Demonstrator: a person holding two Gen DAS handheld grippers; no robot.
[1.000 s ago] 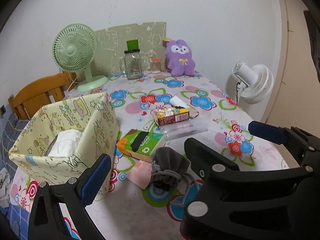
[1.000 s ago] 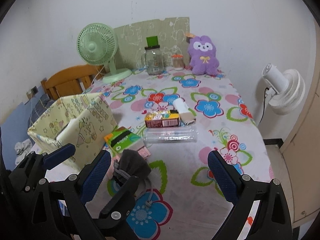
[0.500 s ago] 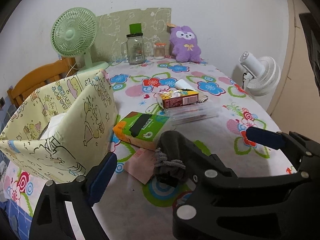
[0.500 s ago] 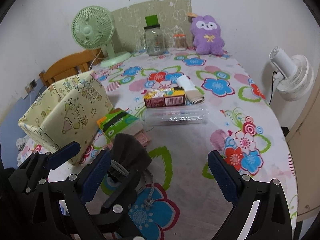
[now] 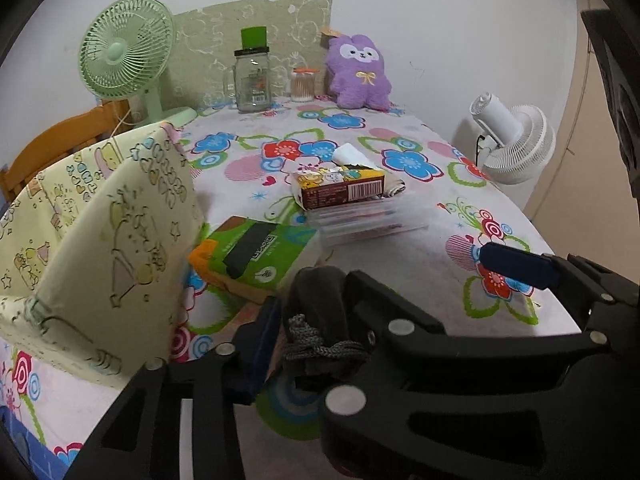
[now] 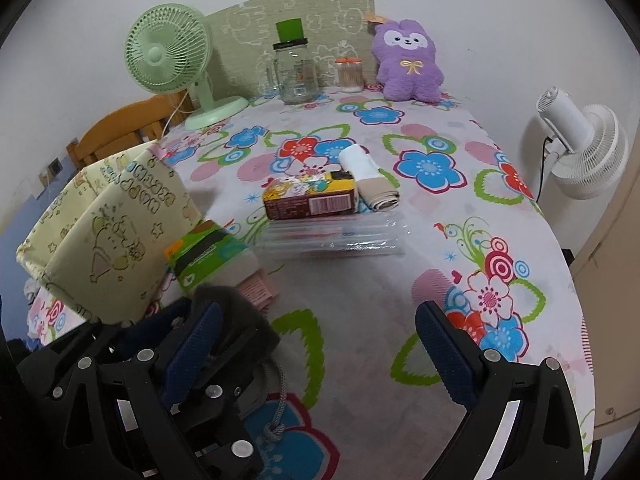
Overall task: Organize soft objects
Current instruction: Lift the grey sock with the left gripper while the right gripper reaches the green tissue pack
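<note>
2 wrist views of the grasp on the grey drawstring pouch (image 5: 320, 292). 1 second ago your left tongs (image 5: 312, 316) stood spread with the pouch lying ahead of them on the counter (image 5: 400, 264). Half a second ago they were lower and nearer but not yet closed. Now their blue pad (image 5: 260, 340) has swung inward against the pouch's left flank, and the tongs are narrowed to a pinch on the bunched neck.

Their far finger is masked in the left view by the black frame crossing in front, so read the grip as probable, not certain. Your right tongs (image 6: 318, 316) are unchanged, spread wide and holding nothing, with the pouch just inside their left finger.

The pouch sits at the near edge of the counter, just in front of the green tissue pack (image 5: 256, 252) and near the yellow fabric bin (image 5: 120, 220). Its cord (image 6: 280, 396) trails down to a knot over the blue flower print. Whether the pouch has left the cloth cannot be told.

Judged against the task, the reach is finished and the carry can begin. The likely course is a lift and a short swing left over the bin's rim. The slack cord may snag your right tongs on the way. The purple plush (image 5: 360, 72) and the rolled cloth (image 6: 368, 176) lie well apart and are not yet sorted
</note>
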